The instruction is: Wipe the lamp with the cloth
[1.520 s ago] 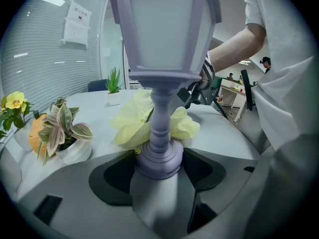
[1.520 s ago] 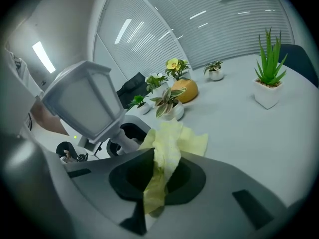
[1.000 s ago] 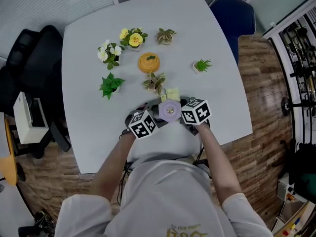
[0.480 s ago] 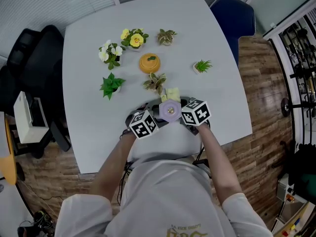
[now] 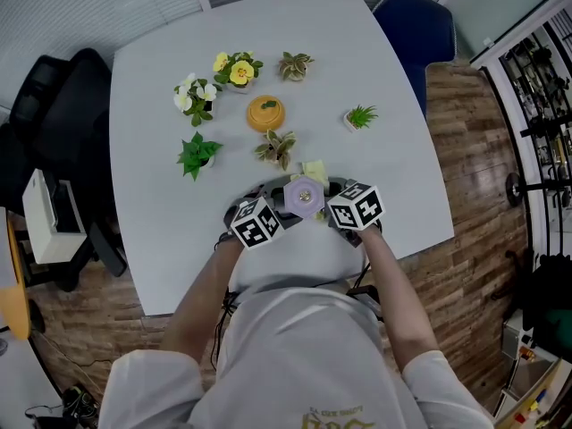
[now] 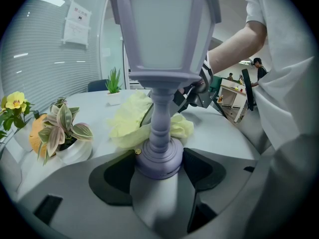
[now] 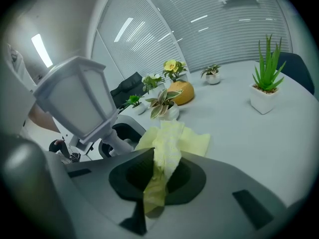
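A lilac lantern-shaped lamp (image 5: 305, 197) stands upright near the table's front edge, between my two grippers. My left gripper (image 6: 158, 171) is shut on the lamp's round base (image 6: 158, 156); the lantern head (image 6: 164, 29) towers above it. My right gripper (image 7: 158, 178) is shut on a pale yellow cloth (image 7: 167, 143), which spills forward onto the table just right of the lamp (image 7: 77, 101). In the left gripper view the cloth (image 6: 127, 121) lies bunched behind the lamp's stem. From above, the cloth (image 5: 314, 170) shows just beyond the lamp.
Several small potted plants ring the far half of the white table (image 5: 384, 177): a variegated one (image 5: 277, 147) closest to the lamp, an orange pot (image 5: 266, 113), yellow flowers (image 5: 237, 70), a spiky plant (image 5: 359, 116). A blue chair (image 5: 413, 25) stands at the far right and a black chair (image 5: 54, 114) at the left.
Hardly anything differs. The lamp, cloth and both grippers keep their places; the whole view has only shifted slightly.
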Demonstrator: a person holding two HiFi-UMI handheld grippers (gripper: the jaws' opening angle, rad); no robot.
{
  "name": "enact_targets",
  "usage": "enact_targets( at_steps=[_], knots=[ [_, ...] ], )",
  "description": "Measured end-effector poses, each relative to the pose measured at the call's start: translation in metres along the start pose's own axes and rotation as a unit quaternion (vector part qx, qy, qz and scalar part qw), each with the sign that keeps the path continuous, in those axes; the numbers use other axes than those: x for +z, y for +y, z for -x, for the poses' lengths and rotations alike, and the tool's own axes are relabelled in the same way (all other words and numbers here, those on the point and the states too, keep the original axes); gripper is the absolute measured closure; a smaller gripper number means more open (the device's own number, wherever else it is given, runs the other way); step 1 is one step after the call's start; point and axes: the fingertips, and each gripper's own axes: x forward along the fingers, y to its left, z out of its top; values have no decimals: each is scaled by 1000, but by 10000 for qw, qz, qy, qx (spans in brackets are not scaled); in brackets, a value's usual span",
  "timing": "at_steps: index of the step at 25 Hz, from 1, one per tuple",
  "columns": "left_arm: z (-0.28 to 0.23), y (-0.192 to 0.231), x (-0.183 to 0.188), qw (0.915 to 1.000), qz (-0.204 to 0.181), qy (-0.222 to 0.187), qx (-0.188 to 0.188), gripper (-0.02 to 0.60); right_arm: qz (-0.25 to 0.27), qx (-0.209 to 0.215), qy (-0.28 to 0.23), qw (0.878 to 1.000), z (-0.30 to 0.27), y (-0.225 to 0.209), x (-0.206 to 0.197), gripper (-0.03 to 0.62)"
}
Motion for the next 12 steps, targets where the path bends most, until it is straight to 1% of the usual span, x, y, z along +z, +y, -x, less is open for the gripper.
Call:
enact_targets(
  at_steps=[6, 8, 12],
  knots=[
    [0, 0, -1, 10000, 6, 2, -7, 267, -152, -79, -41, 9998, 7, -3, -9, 546],
    [0, 0, 0, 10000, 6, 2, -4, 267, -160, -185, 14, 9997, 9, -7, -13, 546],
    [1, -1, 0, 10000, 2, 0, -2, 267, 97, -459, 235, 9986, 11, -10, -23, 548]
  ],
)
